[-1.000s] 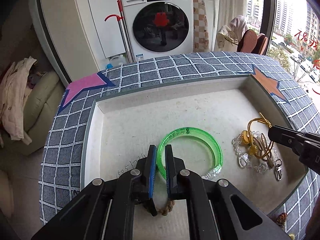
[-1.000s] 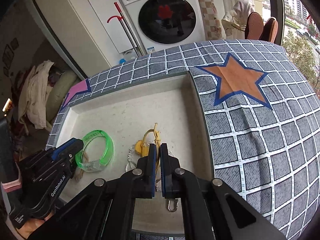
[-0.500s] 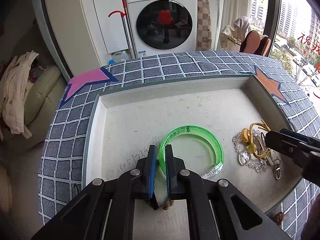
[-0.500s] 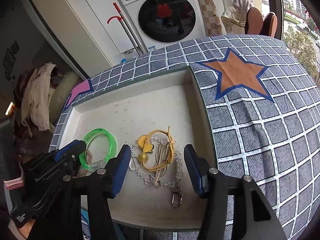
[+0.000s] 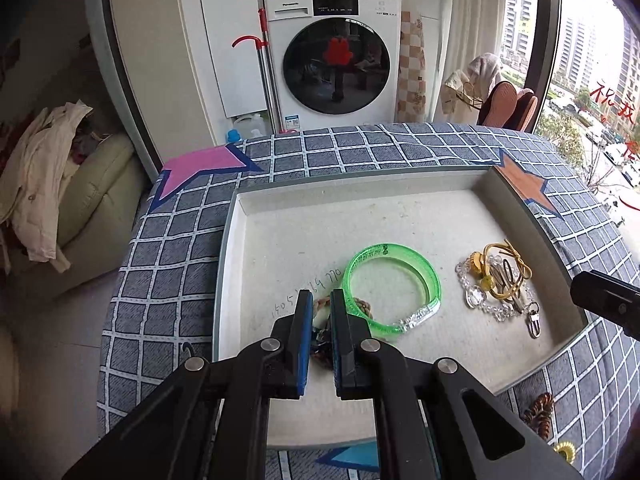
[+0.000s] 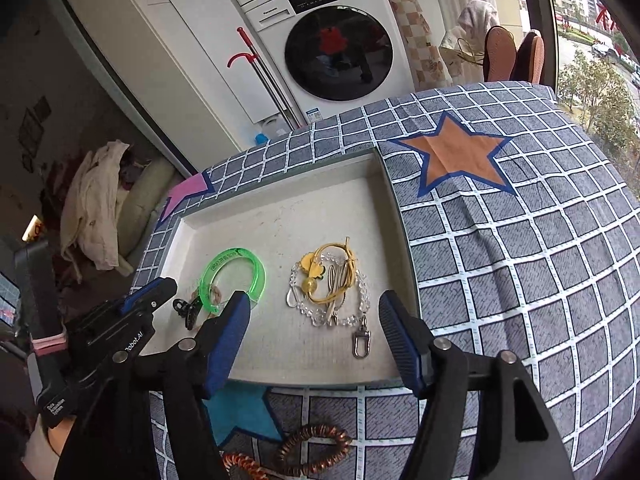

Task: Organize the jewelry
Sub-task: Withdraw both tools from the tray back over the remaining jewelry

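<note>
Lying mid-tray (image 5: 280, 216), green bangle (image 5: 394, 286), left gripper (image 5: 322, 306) jaws slightly parted around braided cord (image 5: 322, 304), right gripper (image 6: 314, 312) spread wide

A translucent green bangle (image 5: 394, 286) is lying on the off-white tray (image 5: 304, 236); the cloth (image 6: 520, 260) is showing a grey-blue check with white lines and an orange, blue-edged star (image 6: 456, 156).

"Panasonic" is printed on the washing machine (image 5: 332, 12). Handwritten digits, partly legible as "1505…64 770", are seen on the tray (image 5: 280, 240) floor. "Robot.AI" and "Data Acquisition System" are printed on the left gripper (image 6: 160, 289). Lettering moulded into the green bangle (image 5: 392, 286) cannot be read.
</note>
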Demonstrator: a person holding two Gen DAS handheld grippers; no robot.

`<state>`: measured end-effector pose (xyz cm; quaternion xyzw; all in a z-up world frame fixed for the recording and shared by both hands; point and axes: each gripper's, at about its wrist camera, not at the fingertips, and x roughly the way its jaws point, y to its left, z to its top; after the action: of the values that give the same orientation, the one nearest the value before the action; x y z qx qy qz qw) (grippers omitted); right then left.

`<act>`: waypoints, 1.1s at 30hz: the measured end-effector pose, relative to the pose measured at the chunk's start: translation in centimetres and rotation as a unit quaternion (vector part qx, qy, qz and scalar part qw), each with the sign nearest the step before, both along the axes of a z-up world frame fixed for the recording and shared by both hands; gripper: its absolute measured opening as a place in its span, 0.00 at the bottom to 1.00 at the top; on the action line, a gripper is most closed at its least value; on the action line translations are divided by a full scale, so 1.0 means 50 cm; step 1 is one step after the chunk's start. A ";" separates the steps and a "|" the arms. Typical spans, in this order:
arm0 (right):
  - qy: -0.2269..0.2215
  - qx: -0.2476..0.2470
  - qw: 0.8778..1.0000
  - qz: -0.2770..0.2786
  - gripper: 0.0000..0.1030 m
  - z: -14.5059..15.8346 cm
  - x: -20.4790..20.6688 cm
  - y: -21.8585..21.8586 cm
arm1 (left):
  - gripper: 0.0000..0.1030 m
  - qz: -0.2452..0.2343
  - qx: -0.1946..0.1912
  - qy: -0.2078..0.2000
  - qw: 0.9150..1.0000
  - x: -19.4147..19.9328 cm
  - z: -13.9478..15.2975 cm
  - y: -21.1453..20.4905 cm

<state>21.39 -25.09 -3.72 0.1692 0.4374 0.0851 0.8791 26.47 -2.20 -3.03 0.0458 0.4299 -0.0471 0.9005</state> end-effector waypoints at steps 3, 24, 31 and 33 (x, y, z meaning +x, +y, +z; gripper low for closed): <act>-0.001 0.006 1.000 -0.004 0.73 0.005 -0.027 -0.006 | 0.28 0.000 -0.005 -0.003 1.000 -0.027 0.008 0.013; -0.027 -0.005 1.000 -0.002 1.00 0.017 -0.222 -0.009 | 1.00 -0.015 -0.003 -0.032 0.999 -0.232 -0.001 0.068; 0.017 -0.014 1.000 -0.004 1.00 -0.012 -0.258 -0.023 | 1.00 -0.050 0.020 -0.023 0.998 -0.286 -0.039 0.060; 0.028 -0.022 0.999 -0.005 1.00 -0.026 -0.270 -0.027 | 1.00 -0.059 0.034 -0.025 0.997 -0.295 -0.045 0.054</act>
<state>7.90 -26.42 -5.01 0.1544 0.4627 0.0663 0.8704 11.73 0.51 -5.28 0.1024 0.4052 -0.0843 0.9045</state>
